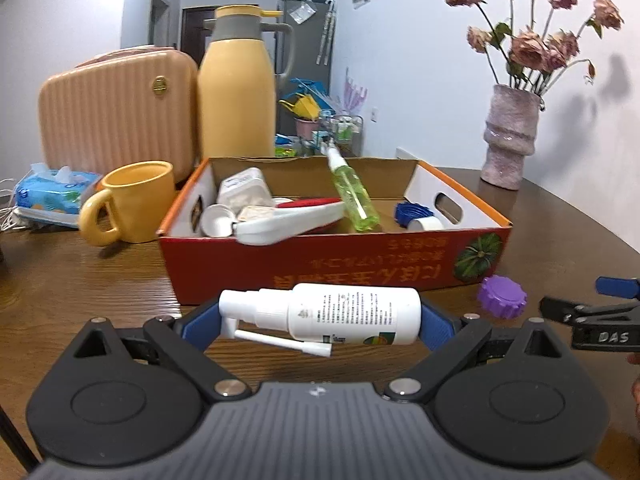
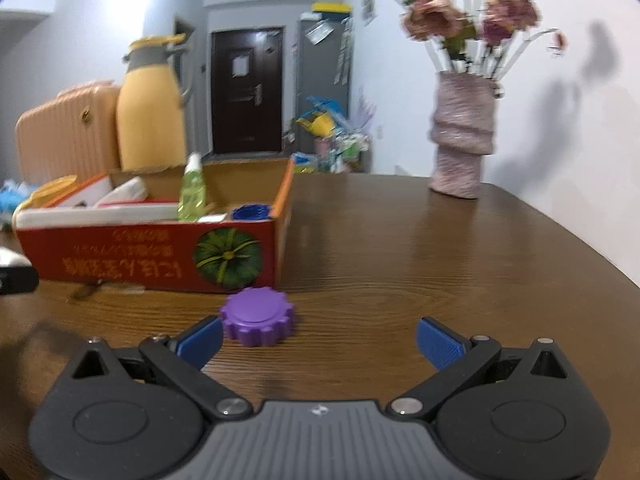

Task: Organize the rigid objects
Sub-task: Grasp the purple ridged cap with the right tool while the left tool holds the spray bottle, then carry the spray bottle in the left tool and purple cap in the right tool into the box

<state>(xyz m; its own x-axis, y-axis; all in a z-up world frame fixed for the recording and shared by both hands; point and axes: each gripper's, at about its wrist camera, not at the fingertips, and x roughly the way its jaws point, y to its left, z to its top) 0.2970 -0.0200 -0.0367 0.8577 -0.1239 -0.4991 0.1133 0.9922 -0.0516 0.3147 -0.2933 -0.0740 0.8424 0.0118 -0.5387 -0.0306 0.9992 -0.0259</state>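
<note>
Spray bottle [image 1: 344, 314] above wooden table [image 1: 80, 280]

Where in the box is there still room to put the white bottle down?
Inside the cardboard box, bare floor shows between the green spray bottle and the blue cap. The left half is crowded with white containers. The left gripper holds the white spray bottle.
</note>
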